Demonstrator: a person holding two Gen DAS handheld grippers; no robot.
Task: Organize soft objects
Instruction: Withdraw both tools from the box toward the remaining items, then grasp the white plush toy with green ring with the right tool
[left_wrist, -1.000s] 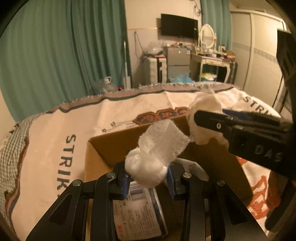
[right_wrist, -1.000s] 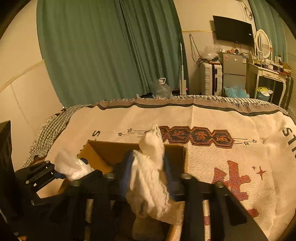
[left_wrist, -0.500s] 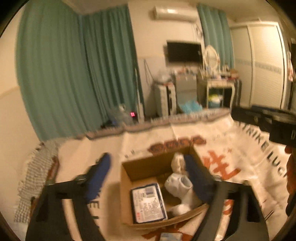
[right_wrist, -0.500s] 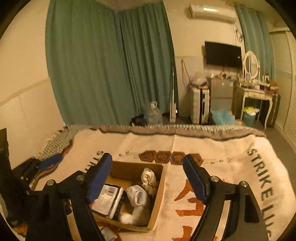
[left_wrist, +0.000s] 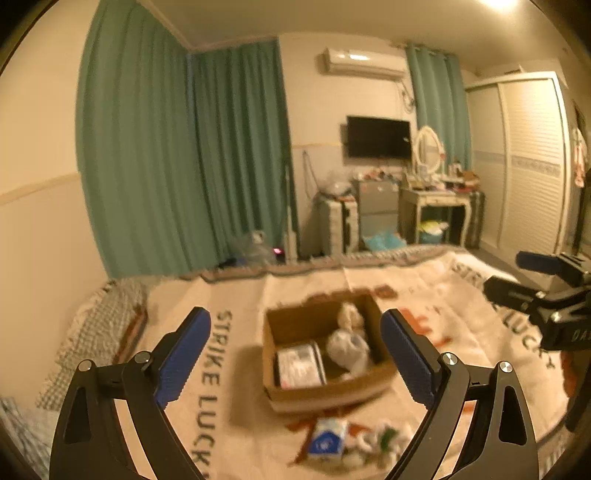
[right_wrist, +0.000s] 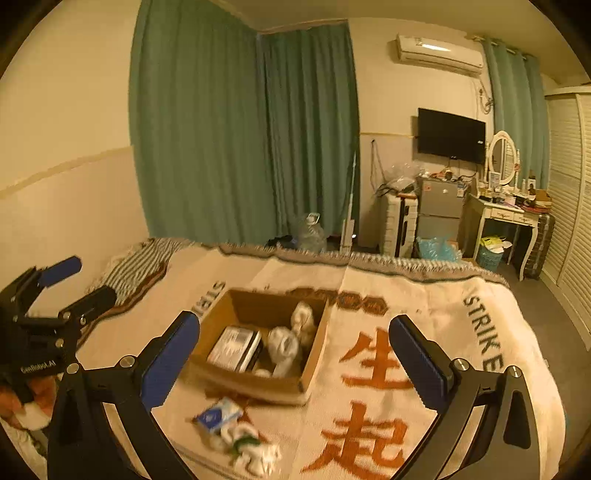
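Cardboard box (right_wrist: 258, 347) sat open-topped on the blanket (right_wrist: 424, 325), holding white soft bundles (right_wrist: 286, 341) and a flat packet, with bare blanket on every side. Left gripper (left_wrist: 295, 356) and right gripper (right_wrist: 295, 363) hung above it, jaws wide apart and empty; a blue packet (right_wrist: 218, 413) and crumpled white pieces (right_wrist: 255, 446) lay just outside the near box wall

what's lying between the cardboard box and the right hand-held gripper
In the right wrist view, a blue-and-white packet and a blurry white-and-green bundle lie on the blanket before the cardboard box.
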